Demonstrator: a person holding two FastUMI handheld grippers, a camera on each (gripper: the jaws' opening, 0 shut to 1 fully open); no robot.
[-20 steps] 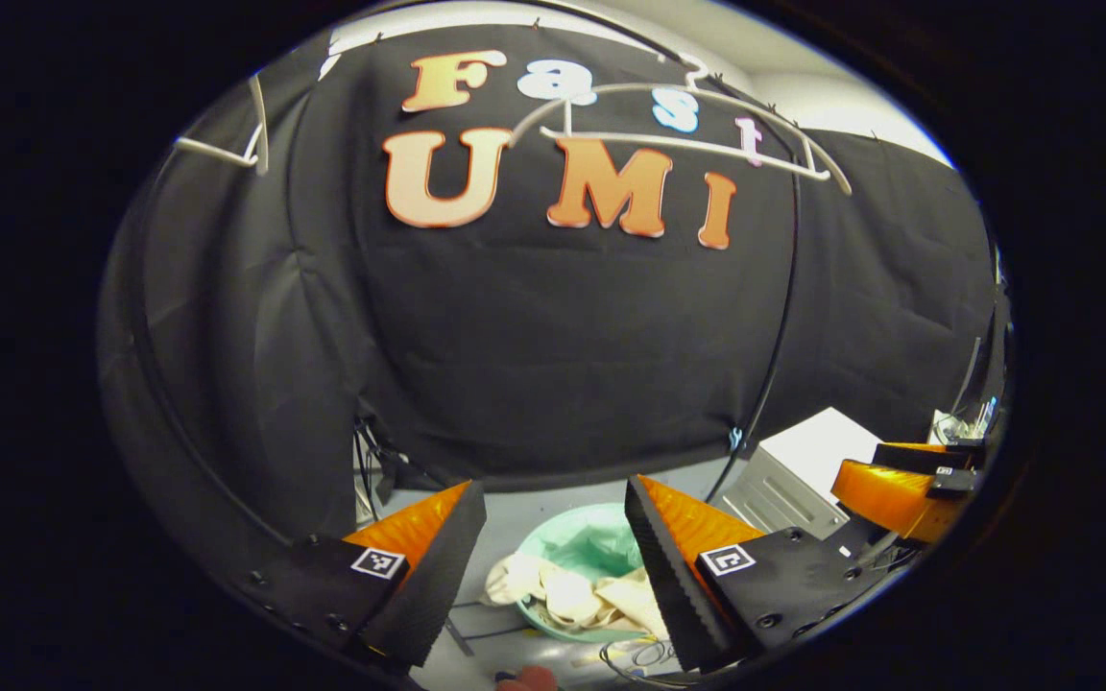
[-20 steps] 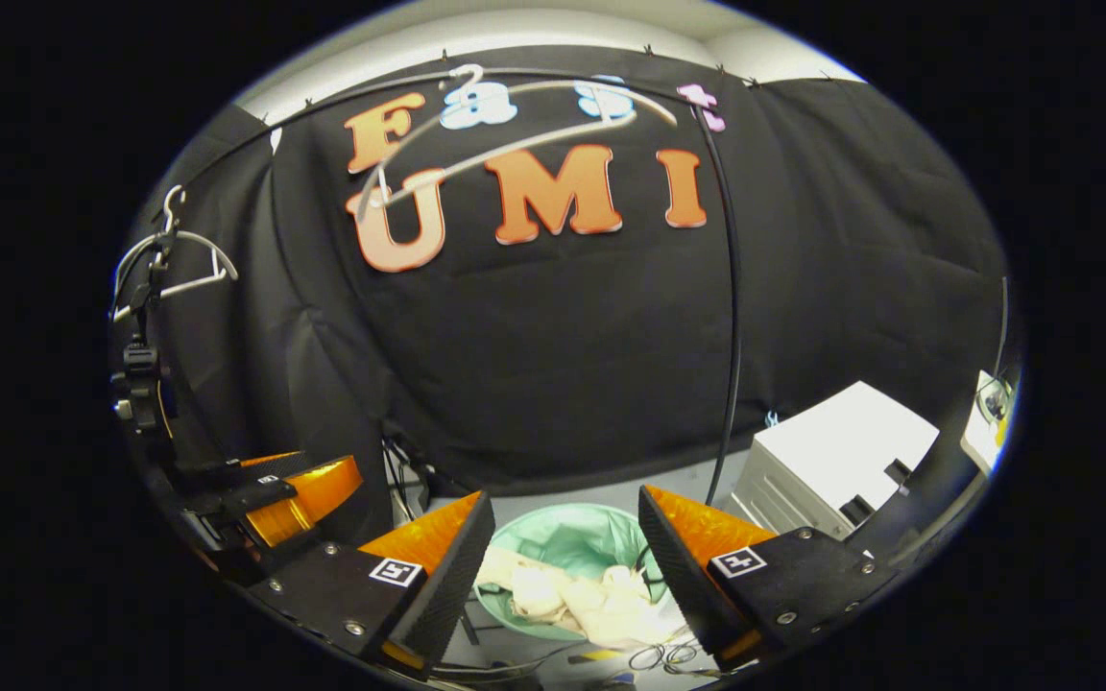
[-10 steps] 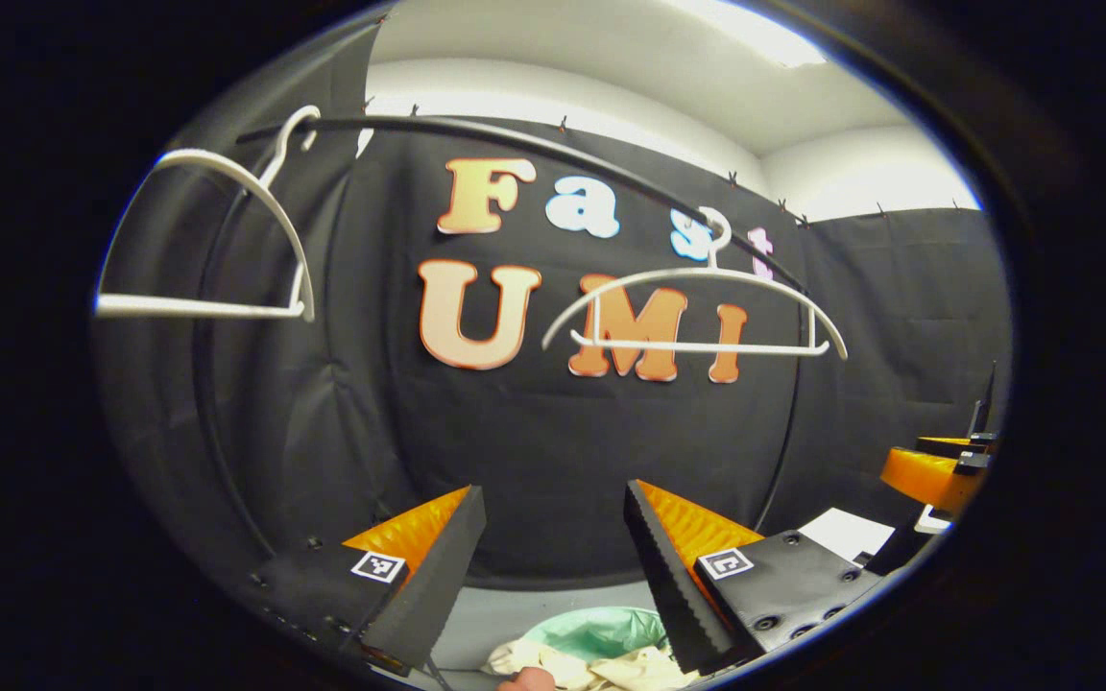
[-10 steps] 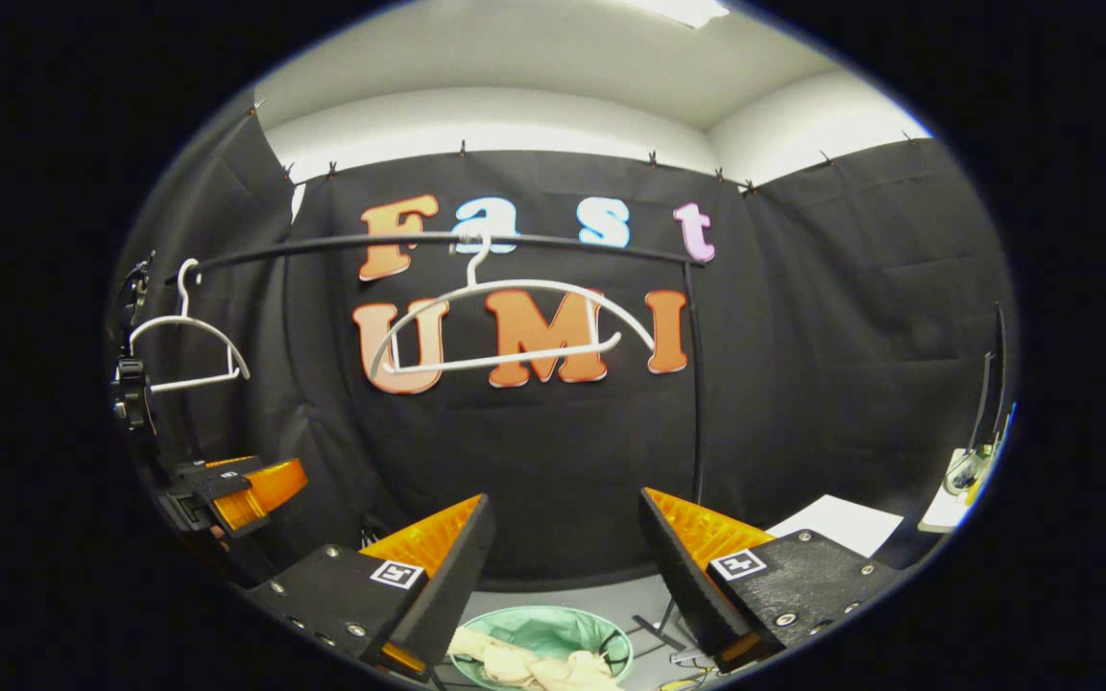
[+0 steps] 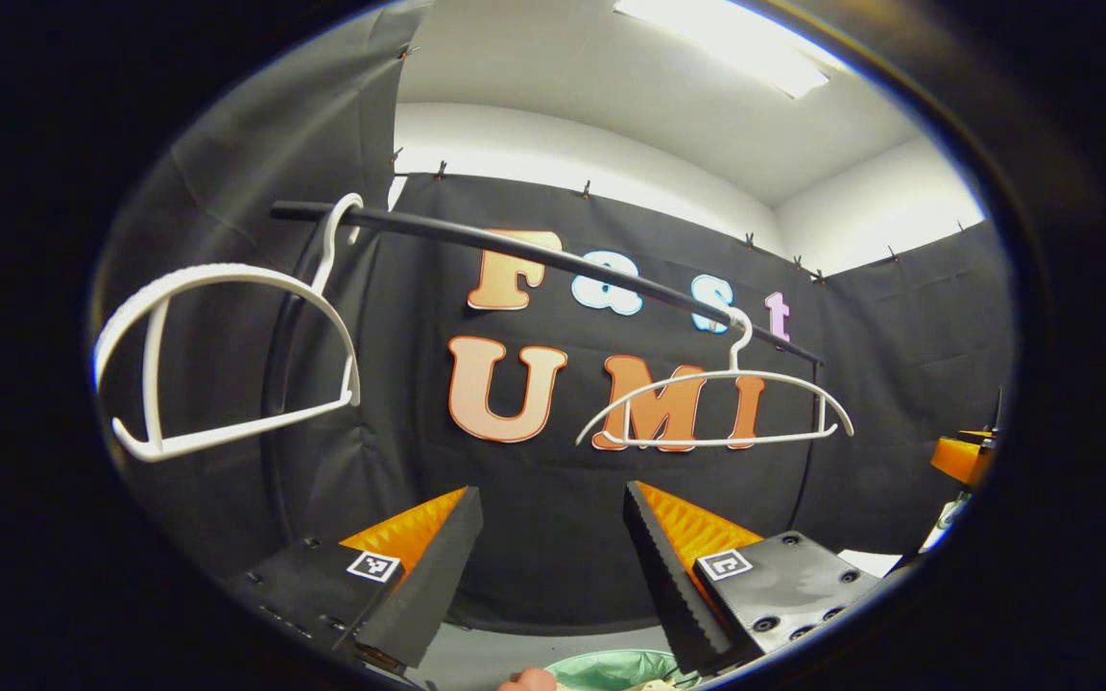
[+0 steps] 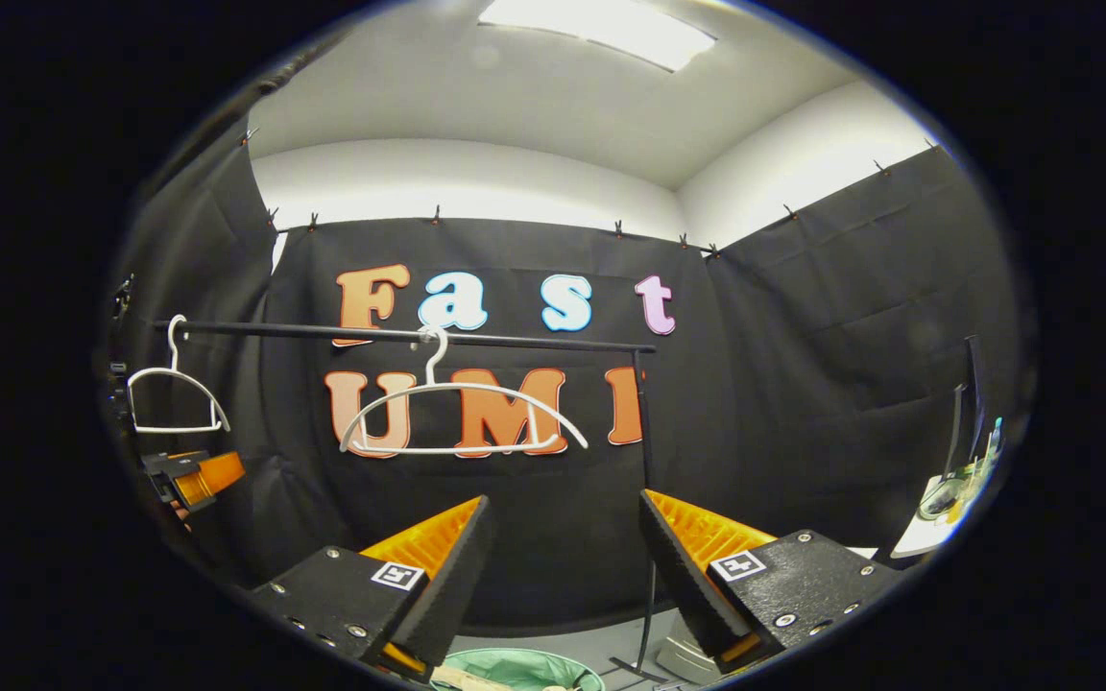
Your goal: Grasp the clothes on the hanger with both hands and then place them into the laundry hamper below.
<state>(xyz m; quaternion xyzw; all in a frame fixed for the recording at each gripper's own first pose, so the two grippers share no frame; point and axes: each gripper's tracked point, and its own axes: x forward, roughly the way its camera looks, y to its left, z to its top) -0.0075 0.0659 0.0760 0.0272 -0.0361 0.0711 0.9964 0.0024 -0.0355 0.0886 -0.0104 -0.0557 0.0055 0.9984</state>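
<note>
Judging by the cream cloth at 6 o'clock in the mint-green hamper — limp, light; both white plastic hangers bare. Left gripper and right gripper gape empty.

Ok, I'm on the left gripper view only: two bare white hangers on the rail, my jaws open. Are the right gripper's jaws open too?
Observer: Yes. In the right gripper view the right gripper has its jaws wide apart, with nothing between them.
Operator: And where does my gripper sit from that side?
Observer: The left gripper is low, just under the left-hand hanger.
Operator: Anything on the far right?
Observer: A white table edge with small items on it.
</note>
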